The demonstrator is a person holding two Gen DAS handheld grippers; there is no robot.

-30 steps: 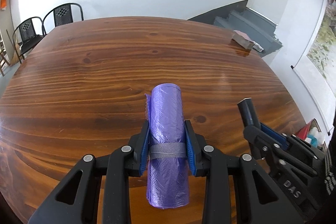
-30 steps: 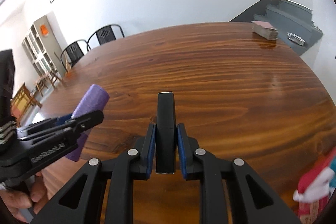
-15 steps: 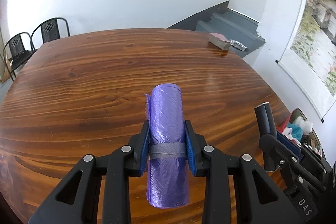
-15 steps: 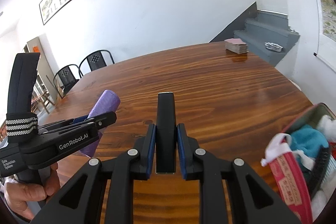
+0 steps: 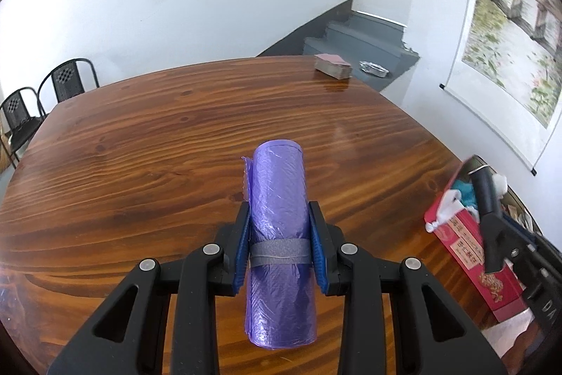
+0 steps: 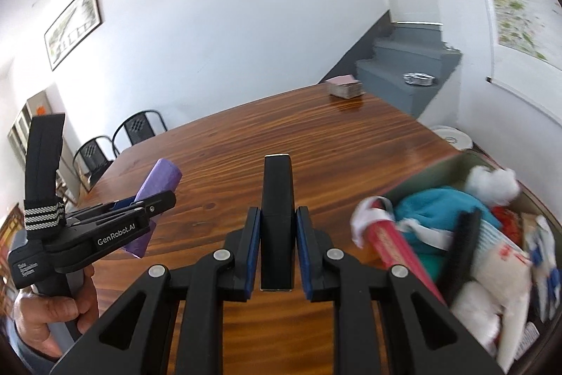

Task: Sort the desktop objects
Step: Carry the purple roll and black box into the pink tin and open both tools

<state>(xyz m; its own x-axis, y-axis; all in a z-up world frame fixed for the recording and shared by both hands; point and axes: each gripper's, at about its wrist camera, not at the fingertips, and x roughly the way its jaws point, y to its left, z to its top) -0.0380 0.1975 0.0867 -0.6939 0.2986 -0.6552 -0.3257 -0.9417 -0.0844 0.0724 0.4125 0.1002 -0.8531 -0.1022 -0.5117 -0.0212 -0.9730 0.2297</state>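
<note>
The left tool [image 5: 279, 246] is clamped on a purple roll of plastic bags [image 5: 279, 234], its blue pads pressing both sides of the roll just at the grey band [image 5: 279, 254] that wraps it. The roll lies along the line of the fingers, one end sticking out ahead of the pads and the other reaching back between the black arms, and it hangs above the wooden desk [image 5: 158, 171] without touching it. The right tool [image 6: 277, 248] is clamped on a slim black rectangular object [image 6: 277, 217], which stands upright between the pads with its flat top end well ahead of them; what the object is cannot be told. From the right wrist view the left tool appears off to the left with the purple roll angled upward in it, gripped from below by a hand [image 6: 52, 311]. At the right edge of the desk stands an open red box [image 5: 467, 255] with printed lettering on its side, holding a teal cloth [image 6: 432, 202], white fluffy material [image 6: 491, 181], a dark brush-like piece [image 6: 463, 248] and white packaging; the right tool is close to this box, with its black object near the box's left wall. At the far corner of the desk sits a stack of cards [image 5: 332, 65], well apart from both tools. Beyond it are grey steps [image 5: 358, 37] with a crumpled foil tray [image 5: 374, 68], and two black chairs [image 5: 45, 97] stand at the desk's far left side.
</note>
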